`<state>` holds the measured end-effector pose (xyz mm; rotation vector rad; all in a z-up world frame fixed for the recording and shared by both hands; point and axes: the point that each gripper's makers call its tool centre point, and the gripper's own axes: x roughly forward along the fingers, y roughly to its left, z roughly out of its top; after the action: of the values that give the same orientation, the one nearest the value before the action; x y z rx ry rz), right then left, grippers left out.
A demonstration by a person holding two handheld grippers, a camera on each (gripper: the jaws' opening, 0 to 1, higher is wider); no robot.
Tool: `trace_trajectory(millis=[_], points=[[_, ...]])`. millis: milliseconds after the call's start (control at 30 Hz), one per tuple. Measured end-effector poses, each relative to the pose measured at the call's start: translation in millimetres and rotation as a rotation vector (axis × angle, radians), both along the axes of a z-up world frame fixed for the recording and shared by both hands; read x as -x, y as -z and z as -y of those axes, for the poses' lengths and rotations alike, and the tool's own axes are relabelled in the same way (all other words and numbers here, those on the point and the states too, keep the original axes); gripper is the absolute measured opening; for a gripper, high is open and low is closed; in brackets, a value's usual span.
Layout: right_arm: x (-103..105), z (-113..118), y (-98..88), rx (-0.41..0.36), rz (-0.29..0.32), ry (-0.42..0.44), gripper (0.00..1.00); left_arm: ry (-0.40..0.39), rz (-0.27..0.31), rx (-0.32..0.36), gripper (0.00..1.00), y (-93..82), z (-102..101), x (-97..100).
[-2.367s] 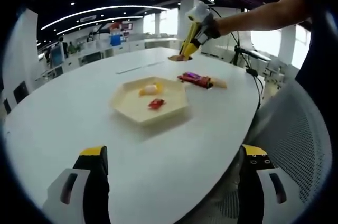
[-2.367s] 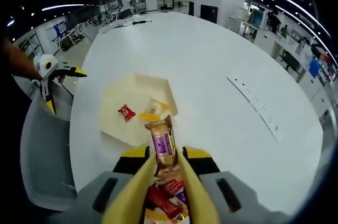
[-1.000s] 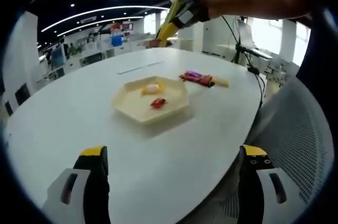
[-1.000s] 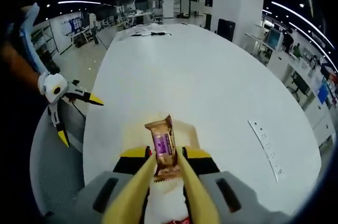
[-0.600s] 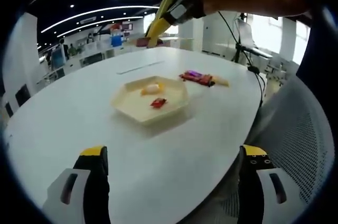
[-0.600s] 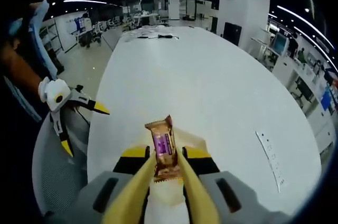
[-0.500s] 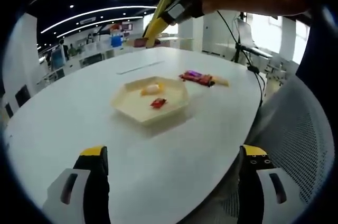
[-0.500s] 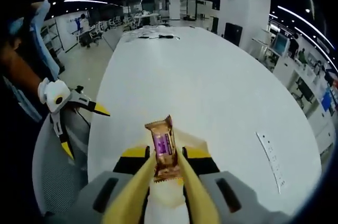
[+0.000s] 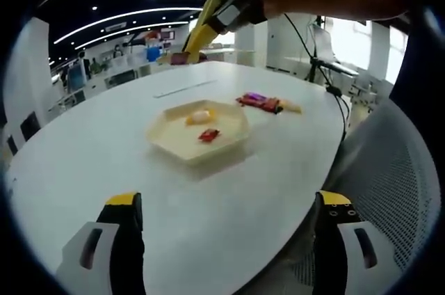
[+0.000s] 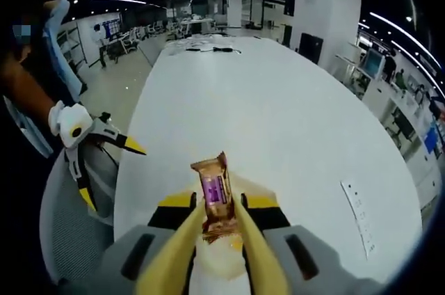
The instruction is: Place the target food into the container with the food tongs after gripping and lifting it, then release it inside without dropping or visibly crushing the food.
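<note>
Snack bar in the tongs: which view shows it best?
The right gripper view. The snack bar stands close and central between the yellow tongs, its brown wrapper and purple label plain. In the left gripper view it is a small reddish patch at the tong tips, high above the table, beyond the tray.

Surface was white, tray pale cream, tongs yellow, snack bar brown-wrapped with a purple panel, small candy red in the tray.
</note>
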<state>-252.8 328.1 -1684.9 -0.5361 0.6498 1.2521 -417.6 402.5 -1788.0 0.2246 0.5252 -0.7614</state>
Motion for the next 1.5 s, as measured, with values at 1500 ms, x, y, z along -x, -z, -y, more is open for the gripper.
trace_trajectory(millis=[1500], points=[[-3.6, 52.4, -20.7, -0.023, 0.046, 0.013, 0.27, -0.008, 0.02, 0.009, 0.99, -4.1, -1.7, -2.1]])
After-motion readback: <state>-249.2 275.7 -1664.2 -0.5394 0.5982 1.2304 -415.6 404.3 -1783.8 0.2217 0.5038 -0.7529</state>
